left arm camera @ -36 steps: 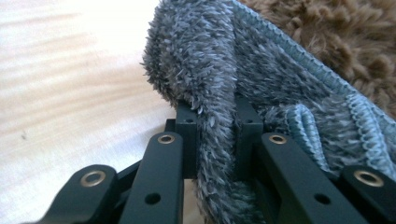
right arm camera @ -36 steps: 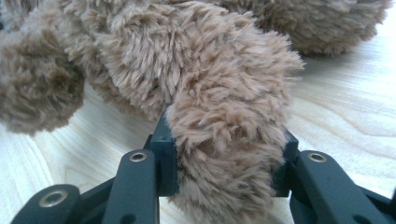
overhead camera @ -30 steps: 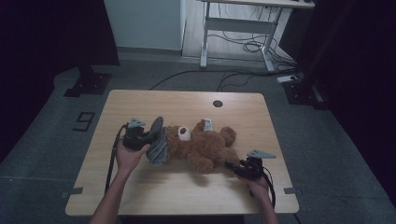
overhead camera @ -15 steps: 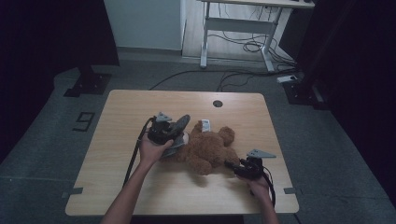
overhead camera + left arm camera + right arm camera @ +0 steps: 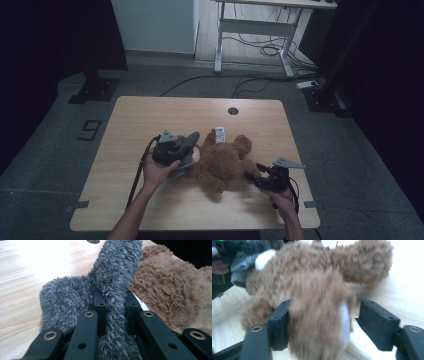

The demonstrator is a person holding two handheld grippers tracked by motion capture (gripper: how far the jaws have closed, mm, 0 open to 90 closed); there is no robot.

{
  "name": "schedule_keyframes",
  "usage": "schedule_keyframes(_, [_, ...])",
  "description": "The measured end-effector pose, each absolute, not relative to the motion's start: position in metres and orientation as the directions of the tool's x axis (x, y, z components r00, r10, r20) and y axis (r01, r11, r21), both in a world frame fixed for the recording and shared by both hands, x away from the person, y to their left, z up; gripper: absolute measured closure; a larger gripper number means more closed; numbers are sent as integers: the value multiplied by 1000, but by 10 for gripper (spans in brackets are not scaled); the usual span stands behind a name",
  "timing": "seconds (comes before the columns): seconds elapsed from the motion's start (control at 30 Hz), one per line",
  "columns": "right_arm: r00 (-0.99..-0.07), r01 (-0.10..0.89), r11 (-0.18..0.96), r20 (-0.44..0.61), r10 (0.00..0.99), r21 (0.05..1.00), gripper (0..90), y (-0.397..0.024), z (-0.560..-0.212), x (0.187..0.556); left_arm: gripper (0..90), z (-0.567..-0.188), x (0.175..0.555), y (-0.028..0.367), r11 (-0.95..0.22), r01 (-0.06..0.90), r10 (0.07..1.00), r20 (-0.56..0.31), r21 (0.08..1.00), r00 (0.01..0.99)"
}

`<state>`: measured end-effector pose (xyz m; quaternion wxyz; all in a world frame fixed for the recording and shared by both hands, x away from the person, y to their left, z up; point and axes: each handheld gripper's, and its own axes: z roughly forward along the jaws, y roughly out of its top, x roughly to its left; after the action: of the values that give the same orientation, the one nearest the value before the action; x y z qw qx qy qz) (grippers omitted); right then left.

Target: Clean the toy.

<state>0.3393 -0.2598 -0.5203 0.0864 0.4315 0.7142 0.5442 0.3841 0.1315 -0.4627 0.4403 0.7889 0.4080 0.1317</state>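
A brown teddy bear (image 5: 225,157) lies on the wooden table (image 5: 150,115), with a white tag (image 5: 219,134) at its far side. My left gripper (image 5: 184,150) is shut on a grey fuzzy cloth (image 5: 191,140), holding it against the bear's left end. In the left gripper view the cloth (image 5: 112,277) is pinched between my left gripper's (image 5: 113,300) black jaws, with bear fur (image 5: 162,295) just behind. My right gripper (image 5: 251,176) sits at the bear's near right limb. Its jaws have just been opening; in the right gripper view that limb (image 5: 317,322) hangs between my right gripper's (image 5: 325,317) spread jaws, clear of the right pad.
A round cable hole (image 5: 233,111) sits near the table's far edge. A white desk frame with loose cables (image 5: 260,47) stands beyond the table. Dark stand bases rest on the floor at the left (image 5: 95,90) and right (image 5: 325,97).
My left gripper has carried the grey cloth to the right, up against the bear. The right gripper's jaws have spread apart around the bear's limb.
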Motion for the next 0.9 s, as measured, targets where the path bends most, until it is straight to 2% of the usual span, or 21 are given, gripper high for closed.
schedule_keyframes(0.23, [-639,486,50,316,701,872,208,-244,-498,344,770,-466,365,134,-287,512,745,-147,810,651])
schedule_keyframes(0.43, [-682,515,162,287,673,842,184,-211,-511,362,770,-468,358,136,-293,509,739,-147,810,658])
schedule_keyframes(0.5, [-696,530,171,311,647,830,187,-204,-516,367,770,-468,359,137,-293,514,738,-151,806,658])
schedule_keyframes(0.63, [-709,546,177,339,619,819,267,-197,-524,373,769,-468,359,137,-289,513,739,-153,808,656])
schedule_keyframes(0.8, [-698,537,141,344,627,832,510,-198,-526,376,770,-466,364,134,-289,500,755,-127,816,643])
schedule_keyframes(0.9, [-671,520,104,330,664,848,574,-196,-524,380,770,-461,374,130,-290,493,771,-105,820,628])
